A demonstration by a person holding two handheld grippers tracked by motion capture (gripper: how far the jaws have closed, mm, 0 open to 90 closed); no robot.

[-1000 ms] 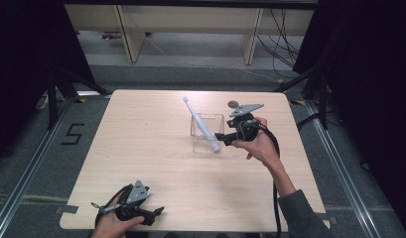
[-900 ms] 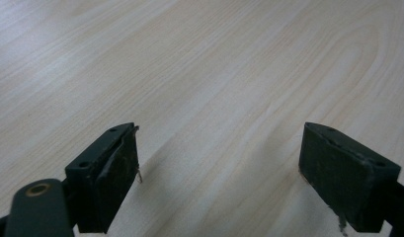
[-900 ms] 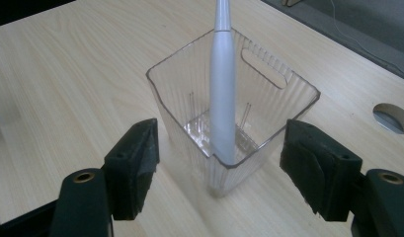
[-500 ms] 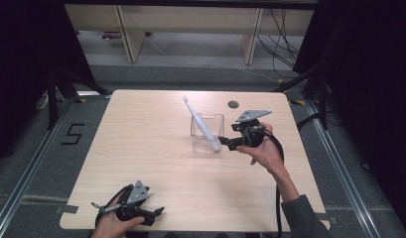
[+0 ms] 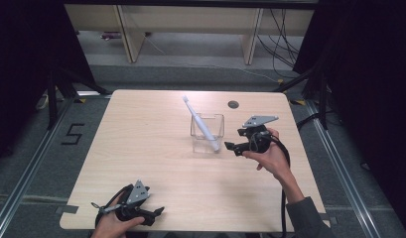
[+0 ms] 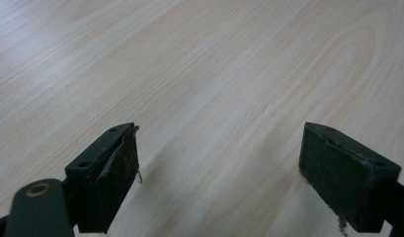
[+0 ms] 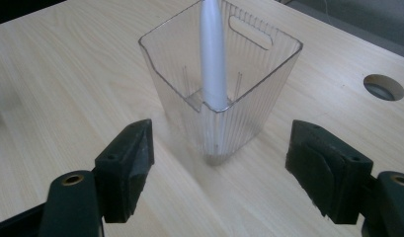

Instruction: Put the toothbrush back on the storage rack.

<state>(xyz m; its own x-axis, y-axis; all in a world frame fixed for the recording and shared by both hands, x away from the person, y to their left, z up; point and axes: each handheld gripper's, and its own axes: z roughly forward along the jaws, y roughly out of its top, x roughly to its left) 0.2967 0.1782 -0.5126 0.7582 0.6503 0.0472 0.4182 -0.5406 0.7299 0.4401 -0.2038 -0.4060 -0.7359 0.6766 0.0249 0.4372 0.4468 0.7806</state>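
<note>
Mid-table, toothbrush (image 5: 201,124) leans in clear cup (image 5: 207,133): light, rigid, slick, so grip its handle; both grippers' fingers (image 7: 126,168) wide open, empty.

table: light wood (image 5: 156,148) | floor: grey, marked "5" (image 5: 74,134) | rear: pale shelving (image 5: 190,29), perhaps | sides: dark

the high view looks forward and down over the whole table (image 5: 156,144) from the person's side. the left gripper view skims bare tabletop from close. the right gripper view faces the clear container (image 7: 219,84) from near; the high view shares it
</note>
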